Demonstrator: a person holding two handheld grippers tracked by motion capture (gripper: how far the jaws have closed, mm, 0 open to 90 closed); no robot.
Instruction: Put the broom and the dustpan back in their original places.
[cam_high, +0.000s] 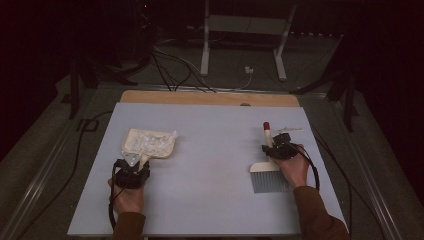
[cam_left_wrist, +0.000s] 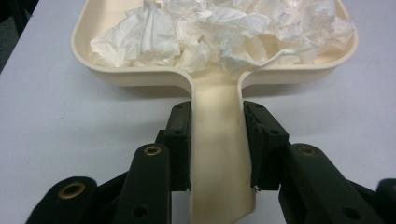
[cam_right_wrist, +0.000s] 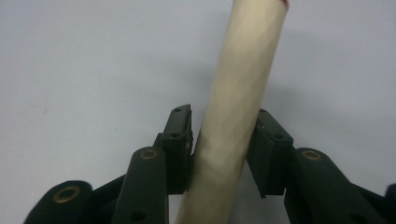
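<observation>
A cream dustpan (cam_high: 150, 142) lies on the left of the table, with crumpled white paper (cam_left_wrist: 210, 32) heaped in its tray (cam_left_wrist: 130, 77). My left gripper (cam_high: 134, 162) is shut on the dustpan's flat handle (cam_left_wrist: 217, 154), and both pads press its sides just behind the tray. On the right, a hand brush with grey bristles (cam_high: 270, 182) lies flat, its red-tipped handle (cam_high: 268, 135) pointing away from me. My right gripper (cam_high: 274, 146) is shut on that round cream handle (cam_right_wrist: 238, 93), which crosses the jaws at a slight tilt.
The pale blue table top (cam_high: 215, 150) has a wooden strip (cam_high: 210, 97) along its far edge. Beyond it are floor cables (cam_high: 175, 65) and the legs of a white stand (cam_high: 240, 50). Open table surface lies between the dustpan and the brush.
</observation>
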